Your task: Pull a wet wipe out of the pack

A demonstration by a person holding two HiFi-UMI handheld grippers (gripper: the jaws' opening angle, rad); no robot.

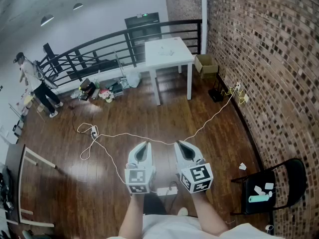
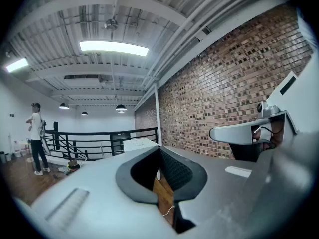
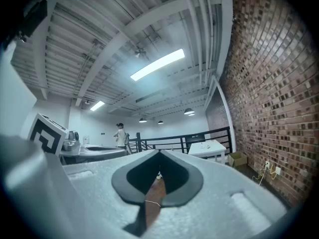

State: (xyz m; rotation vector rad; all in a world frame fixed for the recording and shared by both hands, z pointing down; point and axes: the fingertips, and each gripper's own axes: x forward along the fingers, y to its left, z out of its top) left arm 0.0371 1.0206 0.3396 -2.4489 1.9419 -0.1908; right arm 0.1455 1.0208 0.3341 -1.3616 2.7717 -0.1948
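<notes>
left gripper (image 1: pixel 145 144), right gripper (image 1: pixel 180 143): grey moulded jaws closed tip to tip, empty, touching nothing, level above dark wood floor (image 1: pixel 149 118). ribbed black pads (image 2: pixel 174 171). small green pack (image 1: pixel 259 198) on black chair (image 1: pixel 298 169) seat beside brick wall (image 1: pixel 269 44), well apart.

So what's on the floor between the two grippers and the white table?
A white cable snakes across the wooden floor just ahead of the left gripper and right gripper, short of the white table. The head view shows it.
</notes>
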